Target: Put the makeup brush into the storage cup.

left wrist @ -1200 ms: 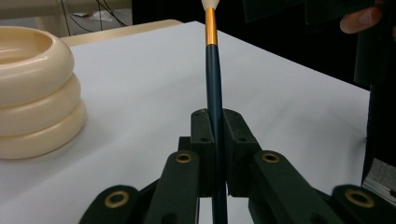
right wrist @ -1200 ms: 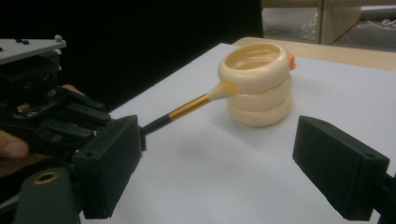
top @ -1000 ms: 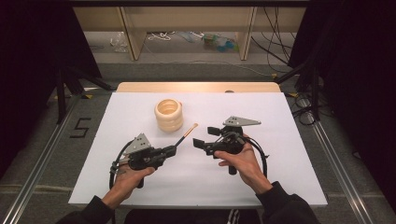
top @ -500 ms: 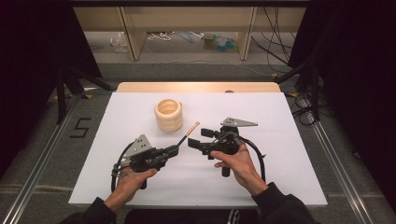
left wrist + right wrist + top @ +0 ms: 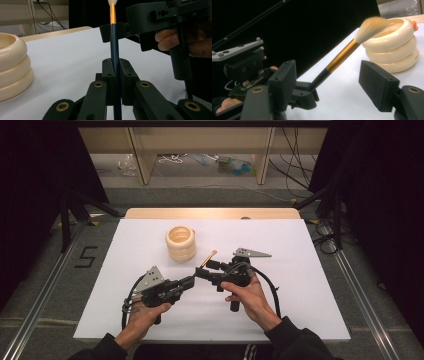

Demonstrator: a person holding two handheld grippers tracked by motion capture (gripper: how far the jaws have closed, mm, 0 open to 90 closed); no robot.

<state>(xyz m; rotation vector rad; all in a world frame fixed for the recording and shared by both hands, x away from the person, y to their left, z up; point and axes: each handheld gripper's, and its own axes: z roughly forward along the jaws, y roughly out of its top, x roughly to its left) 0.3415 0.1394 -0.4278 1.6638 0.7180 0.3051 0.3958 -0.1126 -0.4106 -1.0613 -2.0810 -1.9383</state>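
in the high view a white table (image 5: pixel 300 285) takes up the middle of the frame, with a person's 2 forearms entering from the bottom edge. the left gripper (image 5: pixel 189 281) sits lower left of centre and is clenched on the dark handle of a brush (image 5: pixel 207 258), which slants up and to the right from its jaws toward the centre of the frame. in the left gripper view the brush (image 5: pixel 114 50) rises straight up the middle, pinched between the 2 black jaws at the bottom, its gold band and pale tip near the top edge. the right gripper (image 5: pixel 206 270) lies just right of centre in the high view, its jaws spread apart and reaching left so that the brush passes between them. in the right gripper view the brush (image 5: pixel 342 56) crosses diagonally from lower left to upper right in the gap between the 2 separated jaws, touching neither, with its pale bristles at the top. a cream holder of 3 stacked rings (image 5: pixel 180 243) stands above and left of centre in the high view, near the brush tip but apart from it; it shows at the left edge of the left gripper view (image 5: pixel 12 67) and at the upper right of the right gripper view (image 5: pixel 394 47).
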